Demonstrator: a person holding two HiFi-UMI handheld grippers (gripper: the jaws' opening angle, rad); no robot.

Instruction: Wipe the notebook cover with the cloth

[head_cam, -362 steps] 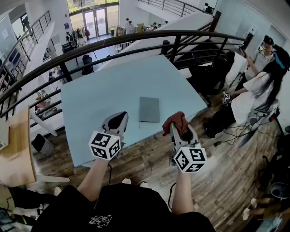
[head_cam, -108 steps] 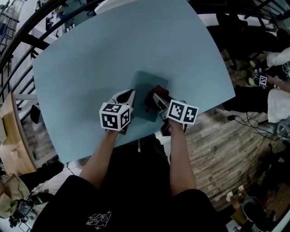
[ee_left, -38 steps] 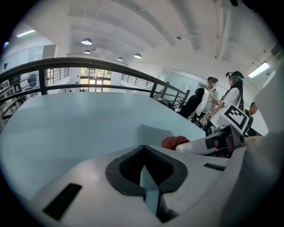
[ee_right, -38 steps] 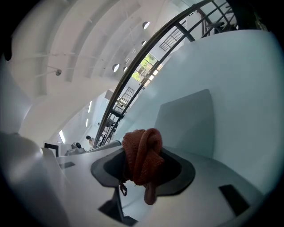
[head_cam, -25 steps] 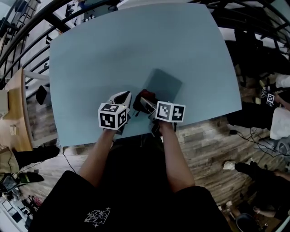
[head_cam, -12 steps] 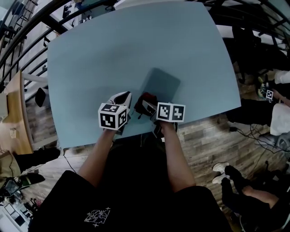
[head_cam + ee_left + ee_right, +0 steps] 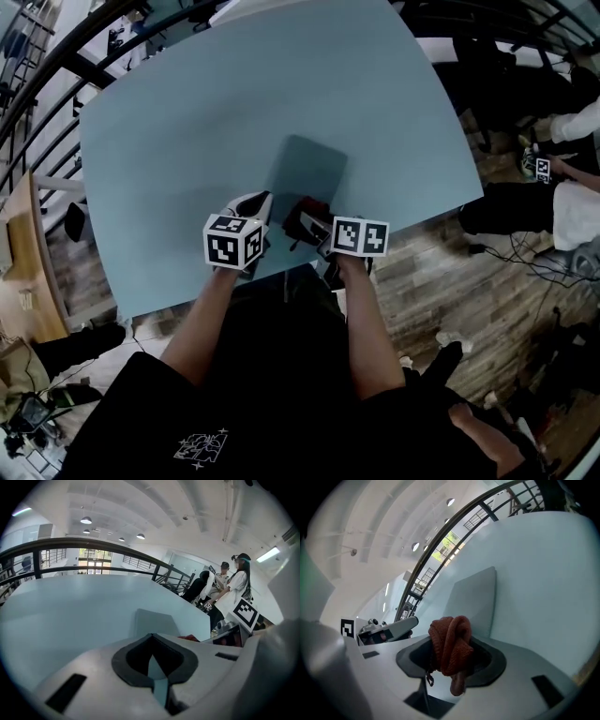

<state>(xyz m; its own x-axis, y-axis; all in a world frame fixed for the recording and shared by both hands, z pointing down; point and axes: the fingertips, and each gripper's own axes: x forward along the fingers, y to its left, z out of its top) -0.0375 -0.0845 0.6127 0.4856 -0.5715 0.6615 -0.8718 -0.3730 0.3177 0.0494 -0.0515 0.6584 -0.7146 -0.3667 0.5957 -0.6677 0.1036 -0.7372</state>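
Item 1: grey notebook (image 7: 306,173), closed, lying flat on the pale blue counter (image 7: 216,103), close to its front edge.

Item 2: my left gripper (image 7: 255,202), jaws closed tip to tip with nothing between them, just beside the notebook's near left edge.

Item 3: my right gripper (image 7: 302,220), jaws clamped on the rust-red cloth (image 7: 451,648), bunched into a wad at the notebook's near end. I cannot tell whether cloth and cover touch.
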